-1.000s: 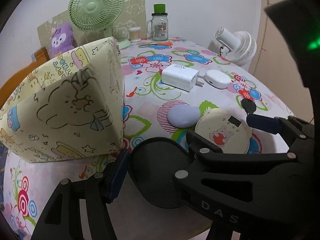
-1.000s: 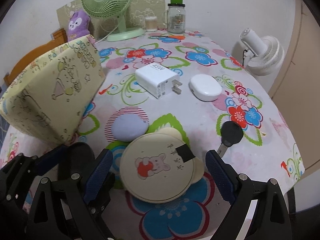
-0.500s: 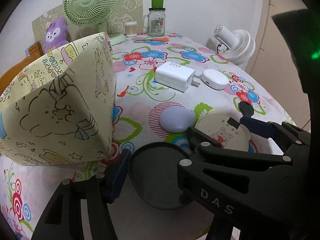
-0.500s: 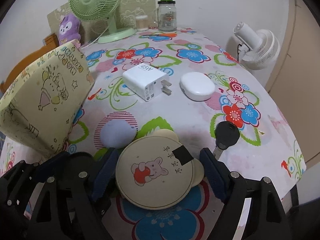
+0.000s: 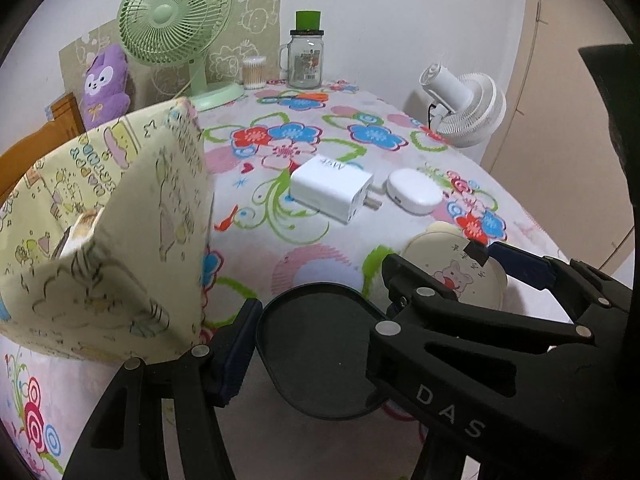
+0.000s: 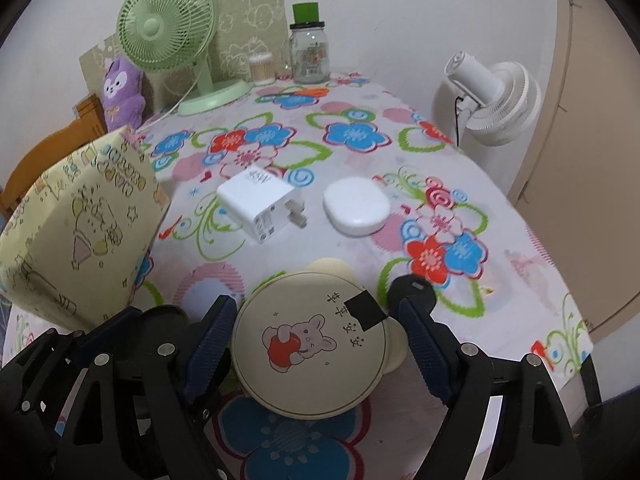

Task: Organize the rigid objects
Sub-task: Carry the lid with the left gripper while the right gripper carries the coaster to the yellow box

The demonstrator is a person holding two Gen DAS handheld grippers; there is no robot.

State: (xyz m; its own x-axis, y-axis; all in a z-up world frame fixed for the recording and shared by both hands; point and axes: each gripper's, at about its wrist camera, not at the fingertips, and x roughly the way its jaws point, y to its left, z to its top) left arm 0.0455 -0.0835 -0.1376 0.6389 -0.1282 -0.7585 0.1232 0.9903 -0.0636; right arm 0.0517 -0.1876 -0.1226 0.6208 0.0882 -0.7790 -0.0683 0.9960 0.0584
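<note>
Right gripper: spread around the round cartoon tin, lower centre; contact unclear.
Left gripper: clamped on a black oval lid.
Beyond: white charger, white case mid-frame.
Left edge: patterned box.
Top left: green fan.

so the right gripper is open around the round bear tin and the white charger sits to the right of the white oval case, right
Not quite. The right gripper is open around the round bear tin, but the white charger sits to the left of the white oval case, not the right. The right wrist view shows this, with the charger's prongs pointing toward the case.
</note>
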